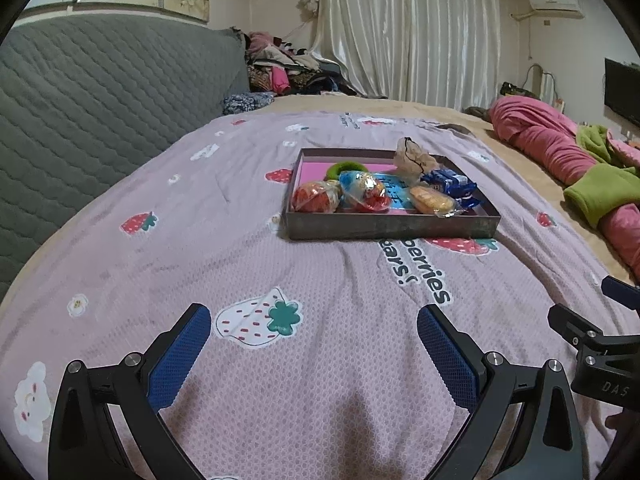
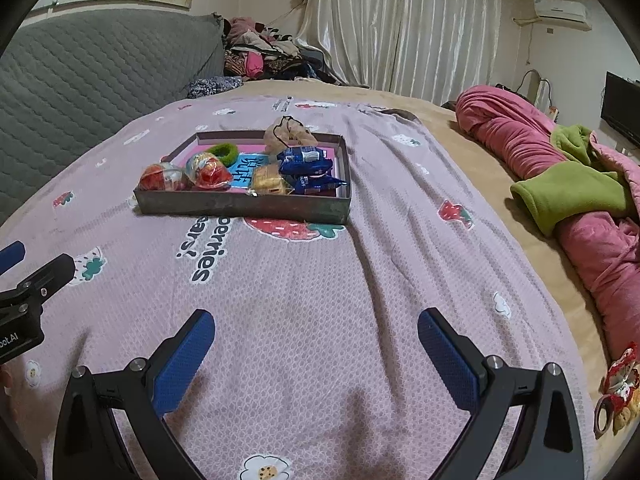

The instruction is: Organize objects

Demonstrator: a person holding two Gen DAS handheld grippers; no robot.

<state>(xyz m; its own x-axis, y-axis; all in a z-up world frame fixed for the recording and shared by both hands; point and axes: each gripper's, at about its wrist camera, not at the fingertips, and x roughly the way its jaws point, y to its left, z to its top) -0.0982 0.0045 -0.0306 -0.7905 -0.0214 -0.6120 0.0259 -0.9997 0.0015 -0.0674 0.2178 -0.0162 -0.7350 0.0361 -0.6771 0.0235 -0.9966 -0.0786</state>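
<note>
Both grippers hover low over a bed spread with a pink waffle-textured blanket [image 1: 304, 272] printed with strawberries, small flowers and lettering. The left gripper [image 1: 314, 326] has its fingers [image 1: 184, 356] spread wide, holding nothing; their inner faces are blue, finely dimpled rubber set on black angular frames. The right gripper [image 2: 316, 330] matches it, fingers [image 2: 448, 354] equally far apart with only blanket between them.

Well ahead of both lies a shallow rectangular tray [image 1: 392, 227], with dull, dark low walls and a pink lining (a blue printed card lies on its floor). Inside it the items sit bunched together: a fuzzy green ring [image 1: 345, 169] toward the back, two rounded snacks in crinkly clear wrappers, one mostly orange-red [image 1: 315, 197] and one blue and red [image 1: 365, 191], a flat golden biscuit in clear plastic [image 1: 434, 199], glossy blue foil packets [image 1: 450, 185], and a crumpled pale bag with a thin black cord [image 1: 412, 156] at the far rim.

Right of the blanket, on a tan sheet, lies a rolled pink fleece with green cuffs [image 2: 560, 196]. A grey quilted headboard [image 1: 92, 100] runs along the left, and pleated pale curtains [image 1: 408, 28] hang behind.
</note>
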